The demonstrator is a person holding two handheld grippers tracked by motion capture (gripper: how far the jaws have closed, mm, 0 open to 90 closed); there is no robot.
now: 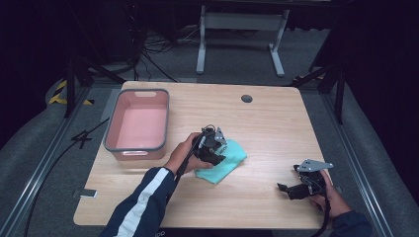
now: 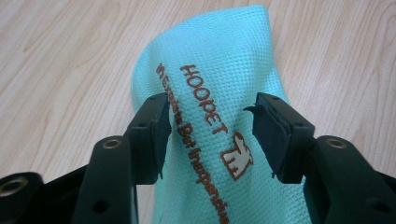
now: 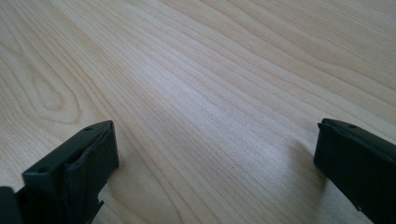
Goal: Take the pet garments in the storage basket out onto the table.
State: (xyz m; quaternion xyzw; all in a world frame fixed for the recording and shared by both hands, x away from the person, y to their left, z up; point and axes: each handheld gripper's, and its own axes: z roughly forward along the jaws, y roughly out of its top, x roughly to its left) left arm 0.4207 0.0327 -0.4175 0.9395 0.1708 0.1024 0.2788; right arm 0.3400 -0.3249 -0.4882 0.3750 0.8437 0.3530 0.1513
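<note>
Near the middle of the table, the left gripper straddles a raised fold of the teal cloth with jaws spread, so I'd close low (right gripper sits wide open, empty).

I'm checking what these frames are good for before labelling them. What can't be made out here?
- Teal cloth: second print line cut off by the left gripper view's bottom edge.
- Cloth's near left part in the high view: hidden under the left gripper.
- Pink bin: near inner wall hidden by its rim.
</note>
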